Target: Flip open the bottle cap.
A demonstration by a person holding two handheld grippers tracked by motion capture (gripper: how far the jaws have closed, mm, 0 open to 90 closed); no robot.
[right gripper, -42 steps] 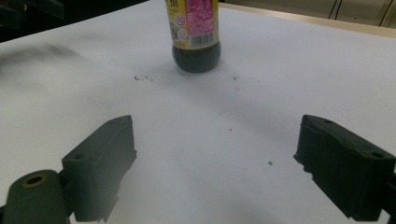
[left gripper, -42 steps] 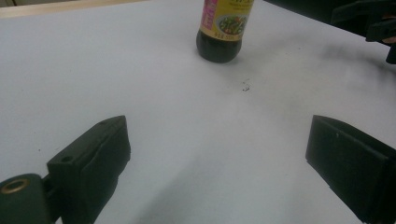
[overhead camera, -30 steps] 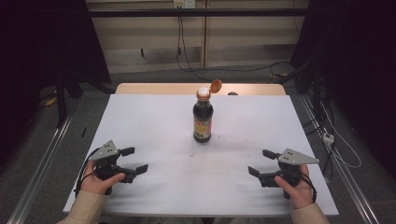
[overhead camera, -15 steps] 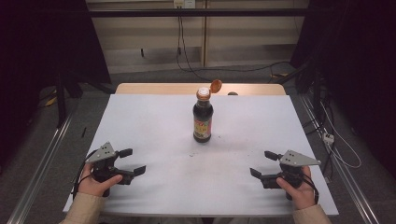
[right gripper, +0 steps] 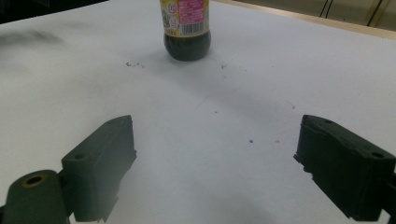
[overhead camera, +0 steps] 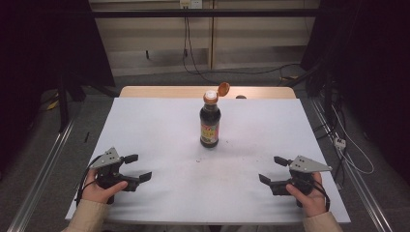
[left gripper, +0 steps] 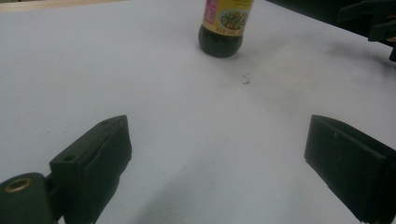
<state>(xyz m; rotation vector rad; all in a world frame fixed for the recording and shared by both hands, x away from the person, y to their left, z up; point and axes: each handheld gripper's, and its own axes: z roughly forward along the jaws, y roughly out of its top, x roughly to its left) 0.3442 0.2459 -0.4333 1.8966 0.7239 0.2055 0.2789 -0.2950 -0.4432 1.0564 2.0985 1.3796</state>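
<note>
Left claw: your left claw (overhead camera: 138,167) sits low over the near left part of the worktop (overhead camera: 159,125), jaws spread wide with nothing but bare white surface between them – it has hold of nothing.
Right claw: your right claw (overhead camera: 272,170) rests at the near right part of the worktop, jaws likewise standing well apart and empty; in the right gripper view the white sheet shows plainly between the two black jaws.
Hands: your left hand (overhead camera: 99,186) and right hand (overhead camera: 307,193) wrap the claw bodies from below, forearms coming in at the near edge.
Bottle: the dark sauce bottle (overhead camera: 210,121) stands upright ahead of both claws, roughly midway between them and well apart from each – neither claw touches it.
Bottle from the left claw: ahead and a little to the right of the jaws' midline (left gripper: 224,28).
Bottle from the right claw: ahead and slightly to the left of the jaws' midline (right gripper: 187,32).
Cap: the orange flip cap (overhead camera: 223,89) is swung open, hanging off the right side of the bottle's neck.
Specks: a few small dark specks (overhead camera: 199,160) lie on the sheet between the bottle and the claws.
</note>
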